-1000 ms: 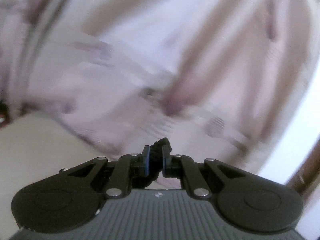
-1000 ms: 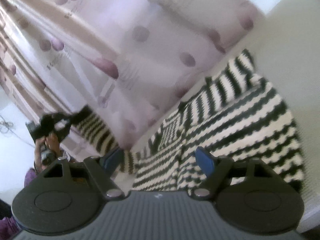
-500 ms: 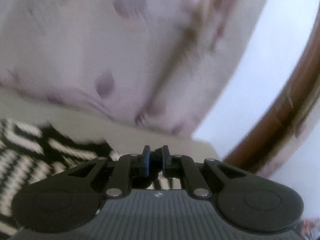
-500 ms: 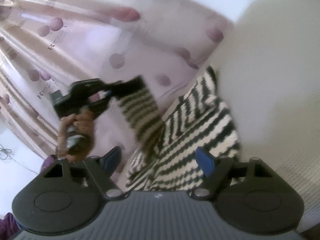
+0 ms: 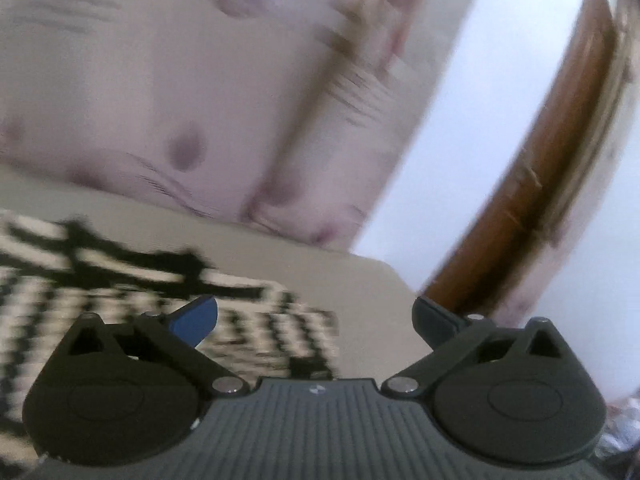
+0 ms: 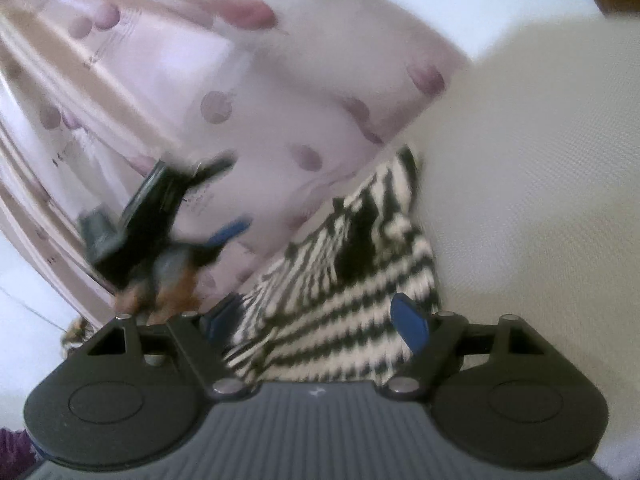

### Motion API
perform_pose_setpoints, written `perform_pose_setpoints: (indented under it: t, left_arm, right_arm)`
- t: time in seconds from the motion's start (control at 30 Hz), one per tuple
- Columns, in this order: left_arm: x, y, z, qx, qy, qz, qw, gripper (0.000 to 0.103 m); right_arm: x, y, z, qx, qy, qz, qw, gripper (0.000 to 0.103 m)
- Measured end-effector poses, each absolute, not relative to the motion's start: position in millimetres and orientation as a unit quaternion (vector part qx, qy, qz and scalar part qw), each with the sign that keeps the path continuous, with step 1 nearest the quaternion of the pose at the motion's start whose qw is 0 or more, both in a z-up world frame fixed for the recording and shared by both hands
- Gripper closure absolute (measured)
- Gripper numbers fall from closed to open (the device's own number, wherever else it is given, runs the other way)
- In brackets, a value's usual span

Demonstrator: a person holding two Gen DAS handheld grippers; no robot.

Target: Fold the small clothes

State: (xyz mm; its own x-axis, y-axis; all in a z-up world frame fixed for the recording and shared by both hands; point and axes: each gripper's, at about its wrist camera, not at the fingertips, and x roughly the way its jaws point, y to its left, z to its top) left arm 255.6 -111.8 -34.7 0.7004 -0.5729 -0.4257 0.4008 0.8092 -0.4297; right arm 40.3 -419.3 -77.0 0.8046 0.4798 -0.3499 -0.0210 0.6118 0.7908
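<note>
Lying on a pale cream surface [image 6: 540, 168]: a black-and-white striped knit garment [image 6: 360, 280], folded over itself, its far edge close to the pink curtain with purple dots [image 6: 304, 92] at the back of the surface. Leaving bare cream surface to the right of the garment in the right wrist view, wide and free. In the left wrist view, stretching across the lower left as a blur, the same garment [image 5: 120, 292], with a strip of bare surface [image 5: 360, 292] beyond it, then the curtain [image 5: 160, 80], a white wall and a brown wooden frame [image 5: 540, 180] on the right.

No containers showing in either view.

Standing spread wide, the left gripper [image 5: 316, 316], its jaws having just been opening, nothing between them, the garment lying below and past the blue pad. Appearing blurred in the right wrist view, this same gripper [image 6: 228, 200], held by a hand [image 6: 160, 288], apart from the cloth.

Hovering over the near part of the garment, the right gripper [image 6: 320, 320], jaws partly apart, cloth seen between the blue pads; touching or not, cannot tell.
</note>
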Motion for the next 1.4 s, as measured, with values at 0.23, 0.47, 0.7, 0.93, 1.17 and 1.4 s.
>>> perform_pose_setpoints:
  t: [0.23,0.47,0.7,0.93,1.17,1.4]
  left_arm:
    - [222,-1,-76,-0.077,0.256,-0.091,0.959,0.002]
    - [215,53,-114,-0.147,0.259,-0.016,0.955,0.002]
    - [208,56,-108,-0.167,0.232,-0.017,0.958,0.001]
    - [205,69,-109,-0.204,0.237,-0.008,0.950,0.000]
    - [208,70,-111,-0.206,0.249,0.002,0.946,0.000]
    - [211,64,-111,-0.184,0.259,0.013,0.948,0.000]
  right_arm:
    - [143,-396,-53,0.284,0.299,0.158,0.897,0.022]
    - [225,-365,-88,0.225,0.380,0.147,0.885,0.024]
    - [231,-334,-85,0.141,0.370,0.137,0.908,0.089]
    - [245,-355,-59,0.132,0.303,0.073,0.941,0.090]
    - [253,-368,-116,0.210,0.379,0.071,0.899,0.089]
    - [257,-365,-121,0.201,0.383,0.055,0.900,0.088]
